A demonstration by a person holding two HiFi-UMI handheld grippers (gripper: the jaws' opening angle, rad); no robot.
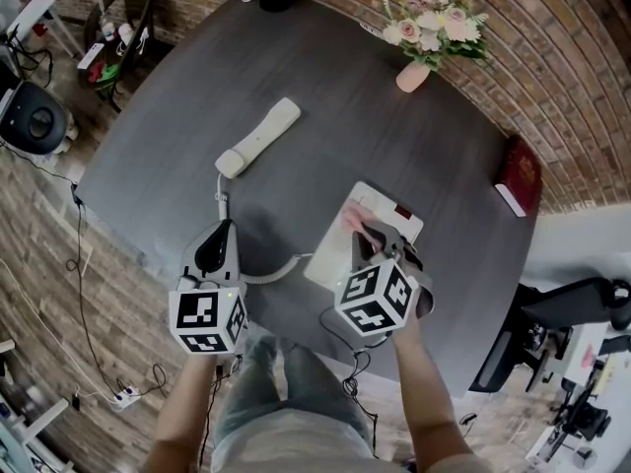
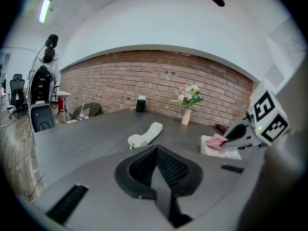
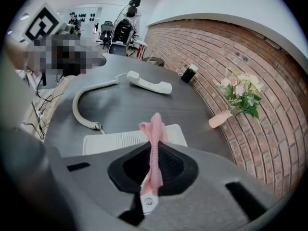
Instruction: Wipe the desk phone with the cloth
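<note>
Over the phone base (image 1: 383,205), the right gripper (image 1: 368,235) tilts down, jaws clamped on the pink cloth (image 1: 354,217), while the left gripper (image 1: 225,229), closed and empty, points forward left of it.

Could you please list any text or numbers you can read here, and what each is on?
"3": white tag on the pink cloth held in the right gripper.
Dark label on the desk phone: too small to read.
Nothing else is legible.
</note>
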